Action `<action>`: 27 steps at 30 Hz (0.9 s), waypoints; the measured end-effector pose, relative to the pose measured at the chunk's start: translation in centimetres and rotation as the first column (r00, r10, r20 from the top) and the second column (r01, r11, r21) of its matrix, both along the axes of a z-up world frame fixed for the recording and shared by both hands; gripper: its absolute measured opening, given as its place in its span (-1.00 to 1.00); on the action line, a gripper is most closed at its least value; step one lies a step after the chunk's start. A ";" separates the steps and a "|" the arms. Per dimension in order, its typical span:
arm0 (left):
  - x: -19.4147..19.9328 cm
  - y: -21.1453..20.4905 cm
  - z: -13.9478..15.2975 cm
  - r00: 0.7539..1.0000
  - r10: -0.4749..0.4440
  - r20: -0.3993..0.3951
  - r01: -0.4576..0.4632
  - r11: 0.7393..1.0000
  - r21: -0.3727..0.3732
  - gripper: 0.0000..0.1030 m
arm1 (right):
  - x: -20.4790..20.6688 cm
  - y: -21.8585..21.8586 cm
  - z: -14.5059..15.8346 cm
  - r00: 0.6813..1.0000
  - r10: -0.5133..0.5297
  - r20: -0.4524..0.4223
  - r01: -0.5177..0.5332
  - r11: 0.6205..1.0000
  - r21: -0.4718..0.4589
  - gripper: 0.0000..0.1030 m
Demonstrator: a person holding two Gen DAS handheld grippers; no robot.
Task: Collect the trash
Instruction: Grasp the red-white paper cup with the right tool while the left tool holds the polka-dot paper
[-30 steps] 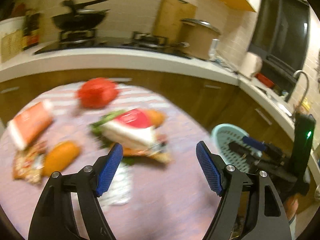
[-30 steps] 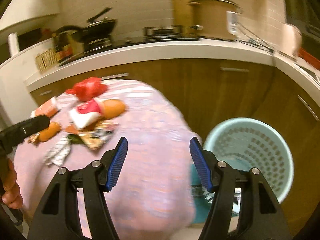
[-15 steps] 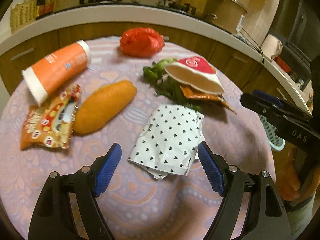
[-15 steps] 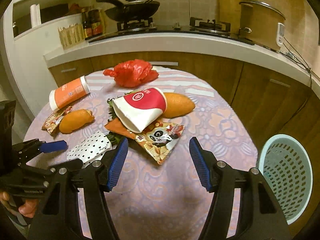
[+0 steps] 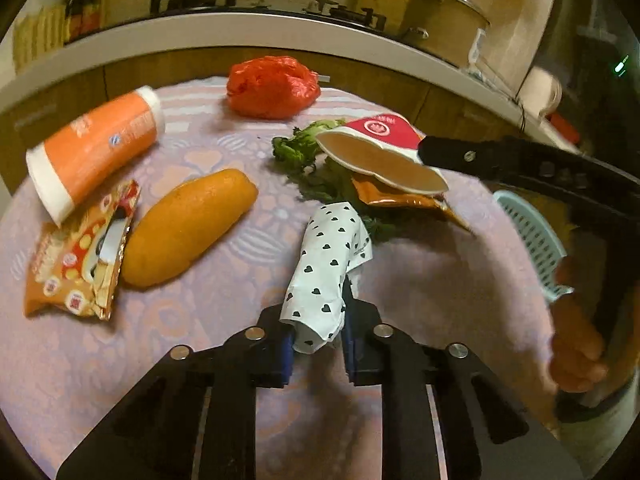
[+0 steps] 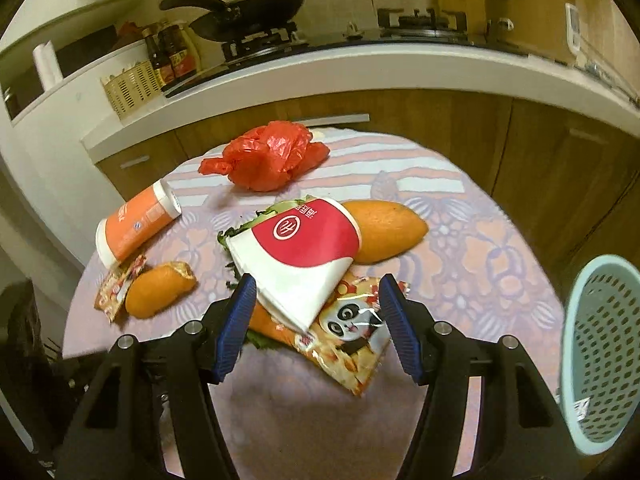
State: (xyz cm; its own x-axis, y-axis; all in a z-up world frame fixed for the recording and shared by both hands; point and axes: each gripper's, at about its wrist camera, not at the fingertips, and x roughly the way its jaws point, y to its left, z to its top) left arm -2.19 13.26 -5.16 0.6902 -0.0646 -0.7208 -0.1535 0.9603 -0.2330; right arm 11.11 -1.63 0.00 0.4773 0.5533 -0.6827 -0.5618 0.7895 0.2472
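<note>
My left gripper (image 5: 316, 336) is shut on a white paper wrapper with black hearts (image 5: 328, 264), its far end still near the tablecloth. My right gripper (image 6: 316, 316) is open, its fingers either side of a crushed red-and-white paper cup (image 6: 304, 252) that lies on a panda snack packet (image 6: 352, 336) and green leaves (image 6: 244, 228). The cup also shows in the left wrist view (image 5: 376, 152). A light blue mesh bin (image 6: 600, 352) stands beside the table at the right.
On the round purple tablecloth (image 6: 480, 264) lie a red plastic bag (image 6: 268, 156), an orange tube container (image 6: 136, 224), two orange bread rolls (image 6: 384, 232) (image 5: 188, 224) and an orange snack packet (image 5: 80, 256). A kitchen counter with a stove and pots runs behind.
My left gripper has closed on the heart-patterned wrapper, which is now bunched between the fingers. My right gripper has moved forward over the table to straddle the red-and-white cup.
</note>
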 end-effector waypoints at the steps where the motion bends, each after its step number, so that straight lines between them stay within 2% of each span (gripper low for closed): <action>1: -0.2 0.2 0.1 1.000 0.009 0.006 -0.009 1.000 -0.010 -0.77 | 0.3 0.3 -0.1 1.000 -0.007 -0.010 0.007 1.000 -0.003 0.16; 5: -1.3 0.7 0.7 0.997 0.039 0.068 -0.036 0.999 -0.034 -0.80 | 1.3 1.0 -0.5 0.999 -0.019 -0.047 0.020 1.000 0.009 0.16; 11: -1.8 1.4 0.9 0.994 0.059 0.091 -0.052 0.995 -0.081 -0.80 | 2.1 2.7 -1.0 0.998 -0.018 -0.061 0.018 1.000 -0.005 0.16; 16: -1.9 1.6 0.9 0.993 0.059 0.100 -0.050 0.995 -0.082 -0.80 | 2.1 3.9 -1.7 0.997 0.008 -0.078 -0.008 1.000 0.000 0.16; 20: -1.8 1.7 0.9 0.993 0.062 0.103 -0.053 0.995 -0.087 -0.80 | 1.3 4.2 -1.5 0.998 0.025 -0.051 -0.024 1.000 0.017 -0.20; 27: -2.5 1.6 1.6 0.990 0.077 0.119 -0.066 0.993 -0.097 -0.80 | -0.7 2.6 0.9 0.999 0.016 0.042 -0.019 0.998 0.063 -0.37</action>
State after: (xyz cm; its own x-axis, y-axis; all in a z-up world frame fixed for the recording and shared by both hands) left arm -4.68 14.82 -3.58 0.7780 -0.0746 -0.6238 -0.1857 0.9213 -0.3417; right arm 10.36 0.98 0.95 0.4946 0.6035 -0.6254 -0.5861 0.7629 0.2728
